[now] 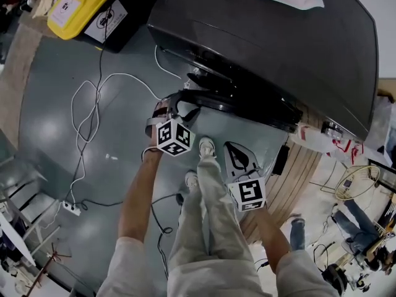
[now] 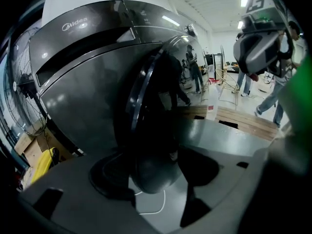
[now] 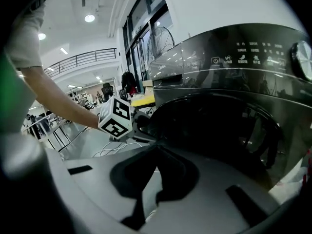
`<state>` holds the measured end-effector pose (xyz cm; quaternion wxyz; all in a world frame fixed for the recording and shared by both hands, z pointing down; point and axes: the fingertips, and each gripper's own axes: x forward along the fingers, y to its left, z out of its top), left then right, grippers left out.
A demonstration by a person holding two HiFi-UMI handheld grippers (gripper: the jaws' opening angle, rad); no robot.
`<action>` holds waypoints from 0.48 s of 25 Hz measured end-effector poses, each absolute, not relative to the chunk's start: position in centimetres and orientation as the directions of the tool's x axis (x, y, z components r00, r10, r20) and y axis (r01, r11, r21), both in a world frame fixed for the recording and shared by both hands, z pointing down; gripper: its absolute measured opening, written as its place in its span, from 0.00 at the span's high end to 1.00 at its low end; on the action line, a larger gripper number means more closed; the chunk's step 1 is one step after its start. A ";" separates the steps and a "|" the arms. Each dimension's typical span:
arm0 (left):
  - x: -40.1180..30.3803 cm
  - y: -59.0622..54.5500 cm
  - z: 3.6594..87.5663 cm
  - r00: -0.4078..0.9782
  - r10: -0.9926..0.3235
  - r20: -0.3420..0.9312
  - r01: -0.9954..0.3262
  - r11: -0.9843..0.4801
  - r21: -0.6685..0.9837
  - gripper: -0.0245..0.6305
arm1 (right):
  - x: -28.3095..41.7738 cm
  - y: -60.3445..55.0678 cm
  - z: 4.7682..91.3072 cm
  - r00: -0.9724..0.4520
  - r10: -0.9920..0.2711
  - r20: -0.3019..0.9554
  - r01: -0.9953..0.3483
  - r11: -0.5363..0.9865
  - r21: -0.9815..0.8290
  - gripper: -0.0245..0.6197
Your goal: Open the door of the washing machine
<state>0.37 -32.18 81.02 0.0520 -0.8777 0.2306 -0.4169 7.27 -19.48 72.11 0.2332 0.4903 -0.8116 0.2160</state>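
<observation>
Altogether: one washing machine (image 1: 278,36), one door (image 1: 247,107), left tool (image 1: 173,110), right tool (image 1: 238,159).

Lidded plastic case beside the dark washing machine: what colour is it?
Bright yellow plastic case, white label on top; head view shows it best.

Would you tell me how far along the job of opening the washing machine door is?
Done: the door already stands partly away from the washing machine. In hand: the left gripper grips the door's edge. Left: swinging it fully open; the right gripper hangs shut and empty.
</observation>
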 end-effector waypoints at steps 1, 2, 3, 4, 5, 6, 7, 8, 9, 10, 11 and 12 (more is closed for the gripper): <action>0.2 -31.8 81.0 0.542 -0.453 0.708 -0.370 -0.885 -0.284 0.52 | 7.2 -19.1 71.9 -0.408 -0.700 0.586 -0.898 0.423 -0.119 0.96; 0.1 -31.4 81.0 0.538 -0.459 0.708 -0.379 -0.881 -0.283 0.52 | 7.2 -18.8 71.7 -0.404 -0.706 0.582 -0.900 0.420 -0.116 0.96; -0.1 -31.0 80.9 0.533 -0.464 0.708 -0.388 -0.877 -0.283 0.52 | 7.2 -18.4 71.6 -0.401 -0.710 0.580 -0.902 0.417 -0.113 0.96; -0.2 -30.6 80.9 0.528 -0.470 0.708 -0.397 -0.873 -0.284 0.52 | 7.2 -17.9 71.5 -0.397 -0.712 0.579 -0.904 0.414 -0.111 0.96; -0.4 -30.2 80.9 0.523 -0.476 0.707 -0.406 -0.869 -0.285 0.52 | 7.1 -17.3 71.5 -0.393 -0.715 0.578 -0.906 0.410 -0.109 0.96; -0.6 -29.6 80.9 0.519 -0.482 0.706 -0.415 -0.864 -0.285 0.52 | 7.1 -16.6 71.5 -0.389 -0.718 0.577 -0.907 0.406 -0.107 0.96; -0.7 -29.0 80.9 0.514 -0.488 0.705 -0.424 -0.860 -0.285 0.52 | 7.0 -15.8 71.5 -0.386 -0.719 0.578 -0.909 0.403 -0.106 0.96; -0.8 -28.4 80.9 0.510 -0.492 0.705 -0.432 -0.856 -0.285 0.52 | 7.0 -15.0 71.5 -0.383 -0.719 0.580 -0.911 0.399 -0.107 0.96; -0.9 -27.8 81.0 0.506 -0.496 0.706 -0.439 -0.852 -0.285 0.53 | 6.9 -14.2 71.5 -0.380 -0.718 0.583 -0.912 0.395 -0.108 0.96; -1.1 -27.2 81.0 0.501 -0.499 0.707 -0.442 -0.850 -0.286 0.53 | 6.8 -13.4 71.6 -0.377 -0.718 0.585 -0.913 0.392 -0.108 0.96; -1.2 -26.7 81.0 0.496 -0.501 0.709 -0.443 -0.848 -0.290 0.54 | 6.7 -12.7 71.6 -0.375 -0.718 0.586 -0.915 0.389 -0.108 0.96; -1.4 -26.1 81.0 0.492 -0.502 0.711 -0.441 -0.848 -0.294 0.54 | 6.6 -12.1 71.5 -0.373 -0.718 0.588 -0.916 0.386 -0.109 0.96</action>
